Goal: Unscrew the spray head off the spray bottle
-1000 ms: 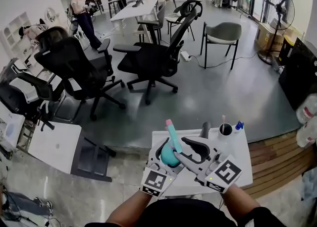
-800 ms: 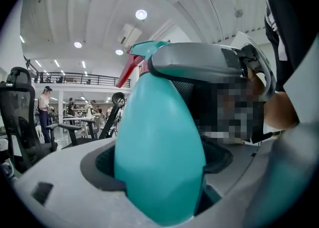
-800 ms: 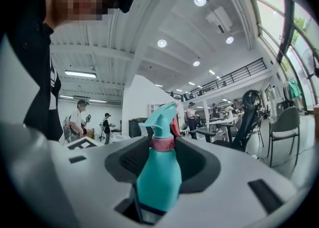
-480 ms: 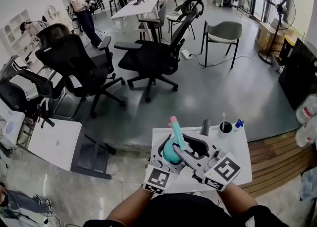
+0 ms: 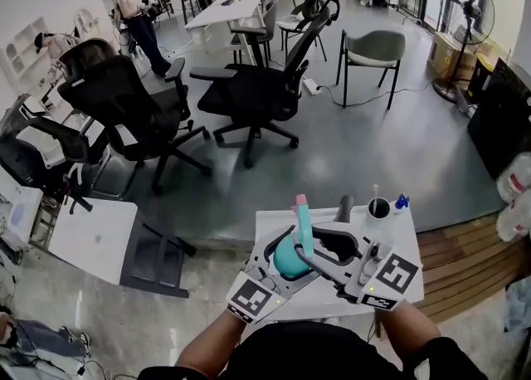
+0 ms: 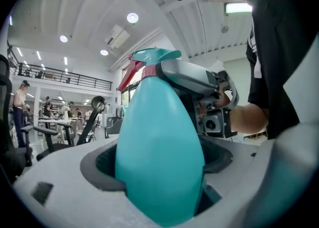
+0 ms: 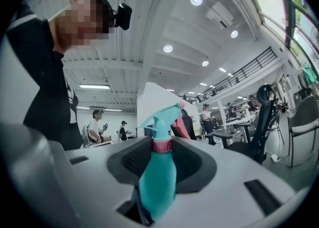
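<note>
The left gripper (image 5: 280, 252) is shut on the fat body of a teal spray bottle (image 5: 288, 262), held upright over the white table (image 5: 398, 275). Its teal spray head (image 5: 303, 225) with a pink nozzle tip stands above. My right gripper (image 5: 322, 246) comes in from the right, its jaws closing round the neck and touching it. In the right gripper view the pink collar (image 7: 162, 145) and spray head (image 7: 160, 121) rise out of that gripper (image 7: 160, 172). In the left gripper view the bottle (image 6: 159, 157) fills the left gripper (image 6: 160, 182); the right gripper's finger (image 6: 192, 75) wraps under the spray head (image 6: 152, 58).
A dark cup (image 5: 377, 214) with sticks, a small blue thing (image 5: 401, 202) and a dark cylinder (image 5: 344, 204) stand at the table's far edge. Black office chairs (image 5: 249, 92) fill the floor beyond. A white desk (image 5: 91, 241) is left, plastic bottles (image 5: 516, 196) right.
Both grippers and the bottle have shifted a little to the right. The right gripper's jaws have drawn in round the bottle's neck.
</note>
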### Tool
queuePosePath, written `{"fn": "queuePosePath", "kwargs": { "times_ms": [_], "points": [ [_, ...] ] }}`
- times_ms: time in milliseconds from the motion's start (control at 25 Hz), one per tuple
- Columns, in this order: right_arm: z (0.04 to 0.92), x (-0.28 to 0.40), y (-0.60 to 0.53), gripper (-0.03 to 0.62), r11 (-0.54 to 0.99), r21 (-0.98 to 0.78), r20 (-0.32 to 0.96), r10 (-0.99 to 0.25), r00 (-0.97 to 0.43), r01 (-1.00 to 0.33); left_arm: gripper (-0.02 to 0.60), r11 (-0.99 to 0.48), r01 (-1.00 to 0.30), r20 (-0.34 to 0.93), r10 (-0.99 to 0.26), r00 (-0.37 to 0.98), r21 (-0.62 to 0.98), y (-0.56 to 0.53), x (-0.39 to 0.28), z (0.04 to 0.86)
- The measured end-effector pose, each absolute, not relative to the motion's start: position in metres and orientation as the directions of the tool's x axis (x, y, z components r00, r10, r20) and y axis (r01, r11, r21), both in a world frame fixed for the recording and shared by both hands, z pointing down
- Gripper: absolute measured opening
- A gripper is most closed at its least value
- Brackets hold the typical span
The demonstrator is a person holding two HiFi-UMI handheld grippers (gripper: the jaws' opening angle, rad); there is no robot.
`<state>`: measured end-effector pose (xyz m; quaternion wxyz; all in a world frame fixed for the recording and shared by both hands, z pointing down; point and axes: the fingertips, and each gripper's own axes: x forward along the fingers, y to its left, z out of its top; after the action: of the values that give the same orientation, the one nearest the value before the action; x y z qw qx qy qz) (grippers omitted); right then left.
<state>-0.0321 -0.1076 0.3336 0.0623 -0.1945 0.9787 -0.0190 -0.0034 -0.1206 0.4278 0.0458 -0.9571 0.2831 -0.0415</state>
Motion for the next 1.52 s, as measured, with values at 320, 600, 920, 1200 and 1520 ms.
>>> {"fn": "queuePosePath", "kwargs": {
  "times_ms": [320,600,920,1200,1520],
  "points": [
    [0.315,-0.031,-0.064,0.135,0.999,-0.013,-0.161,-0.039,-0.986,-0.038,0.436,-0.977,-0.210,-0.023,-0.210,0.978,-0.045,-0.070,0.011,0.400],
    [0.322,-0.023,-0.071,0.140,0.996,-0.059,-0.207,0.050,-0.977,0.063,0.436,-0.975,-0.220,0.008,-0.220,0.975,0.023,-0.072,0.015,0.411],
    [0.351,-0.024,-0.115,0.196,0.914,-0.079,-0.134,-0.405,-0.904,-0.398,0.436,-0.757,-0.649,0.160,-0.651,0.742,-0.068,-0.142,-0.022,0.455],
    [0.349,-0.036,-0.131,0.205,0.839,-0.142,-0.108,-0.540,-0.834,-0.525,0.437,-0.670,-0.722,0.153,-0.742,0.652,-0.175,-0.149,-0.020,0.450],
    [0.342,-0.036,-0.124,0.140,0.855,-0.139,-0.122,-0.515,-0.848,-0.500,0.437,-0.693,-0.701,0.129,-0.721,0.681,-0.167,-0.142,-0.016,0.442]
  ]
}}
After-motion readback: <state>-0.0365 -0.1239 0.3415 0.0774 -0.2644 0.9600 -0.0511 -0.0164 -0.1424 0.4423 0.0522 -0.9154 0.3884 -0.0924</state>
